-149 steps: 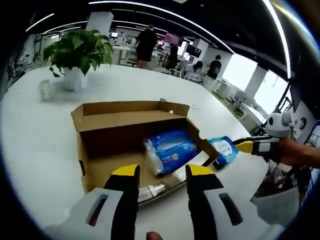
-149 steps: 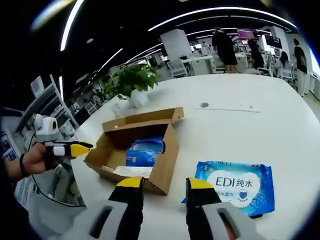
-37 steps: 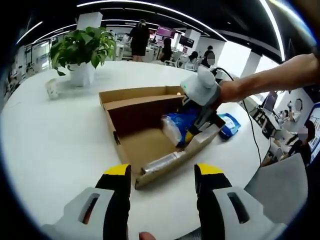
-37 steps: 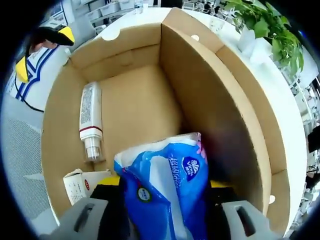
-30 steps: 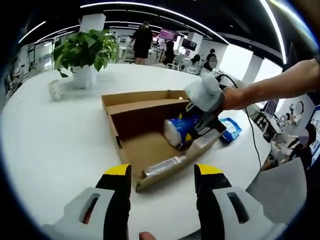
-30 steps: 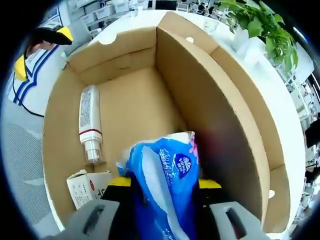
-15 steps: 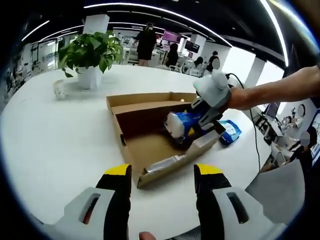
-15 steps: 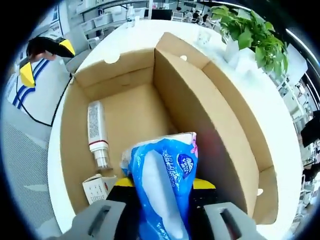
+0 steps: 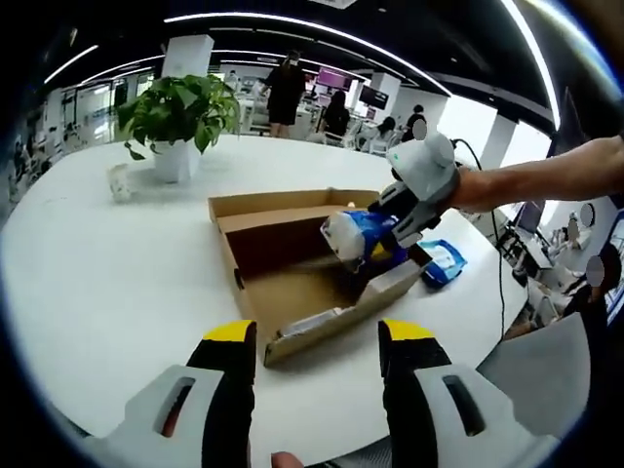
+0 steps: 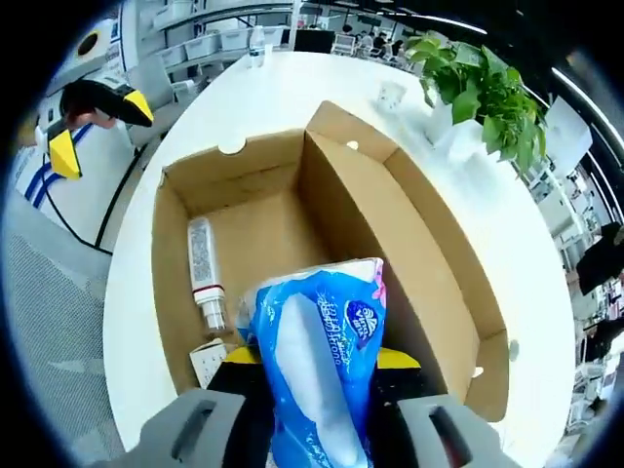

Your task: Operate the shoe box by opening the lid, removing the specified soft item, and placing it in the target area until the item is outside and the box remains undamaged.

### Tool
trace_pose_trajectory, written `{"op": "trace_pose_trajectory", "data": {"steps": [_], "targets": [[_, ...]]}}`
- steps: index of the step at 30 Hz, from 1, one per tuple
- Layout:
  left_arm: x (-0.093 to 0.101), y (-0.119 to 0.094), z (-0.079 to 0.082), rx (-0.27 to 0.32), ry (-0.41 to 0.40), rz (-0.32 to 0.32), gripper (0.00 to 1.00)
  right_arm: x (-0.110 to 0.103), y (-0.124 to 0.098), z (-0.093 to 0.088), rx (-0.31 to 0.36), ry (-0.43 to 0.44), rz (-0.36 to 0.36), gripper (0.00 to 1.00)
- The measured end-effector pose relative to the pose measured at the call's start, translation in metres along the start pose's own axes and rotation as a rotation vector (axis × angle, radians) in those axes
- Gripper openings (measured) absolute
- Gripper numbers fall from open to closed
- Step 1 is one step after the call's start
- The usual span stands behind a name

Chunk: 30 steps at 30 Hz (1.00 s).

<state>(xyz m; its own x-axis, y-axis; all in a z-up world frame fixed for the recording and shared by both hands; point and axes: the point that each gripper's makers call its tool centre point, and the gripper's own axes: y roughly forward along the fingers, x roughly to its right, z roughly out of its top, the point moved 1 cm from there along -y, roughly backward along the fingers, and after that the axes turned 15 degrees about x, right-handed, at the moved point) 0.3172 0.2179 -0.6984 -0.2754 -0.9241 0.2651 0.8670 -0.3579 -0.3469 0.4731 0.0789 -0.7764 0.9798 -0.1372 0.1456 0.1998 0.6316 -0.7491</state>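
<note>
One cardboard box [image 10: 390, 244] sits open, holding one tube [image 10: 203, 261] and one small carton [image 10: 207, 363]. Two blue packs: one tissue pack [image 10: 317, 375], one wipes pack [image 9: 441, 263]. One potted plant [image 9: 178, 112].

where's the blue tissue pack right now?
The blue tissue pack is clamped in the right gripper, held above the open shoe box. In the left gripper view it hangs over the box's right half, near the blue wipes pack.

The shoe box [image 9: 292, 283] stood open-topped, its upright lid [image 10: 390, 234] walling one long side. Bare table [image 9: 117, 263] lay open around it; a potted plant [image 9: 175, 112] stood well apart, a flat blue packet [image 9: 441, 263] just beside the box.
</note>
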Motion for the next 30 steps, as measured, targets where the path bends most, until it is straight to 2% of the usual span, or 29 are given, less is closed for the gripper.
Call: {"op": "trace_pose_trajectory", "data": {"steps": [4, 11, 18, 24, 30], "targets": [[0.006, -0.002, 0.002, 0.005, 0.006, -0.006, 0.51, -0.004, -0.012, 0.013, 0.041, 0.044, -0.016, 0.33], [0.010, -0.005, 0.005, 0.013, 0.009, -0.014, 0.52, -0.001, -0.034, 0.026, 0.059, 0.015, -0.043, 0.33], [0.019, -0.006, 0.010, 0.022, 0.015, -0.032, 0.52, 0.016, -0.055, 0.036, 0.082, -0.003, -0.078, 0.33], [0.030, -0.003, 0.015, 0.026, 0.029, -0.059, 0.52, 0.028, -0.072, 0.032, 0.080, -0.010, -0.110, 0.33], [0.041, 0.005, 0.018, 0.025, 0.040, -0.092, 0.52, 0.030, -0.093, 0.015, 0.059, -0.008, -0.137, 0.33]]}}
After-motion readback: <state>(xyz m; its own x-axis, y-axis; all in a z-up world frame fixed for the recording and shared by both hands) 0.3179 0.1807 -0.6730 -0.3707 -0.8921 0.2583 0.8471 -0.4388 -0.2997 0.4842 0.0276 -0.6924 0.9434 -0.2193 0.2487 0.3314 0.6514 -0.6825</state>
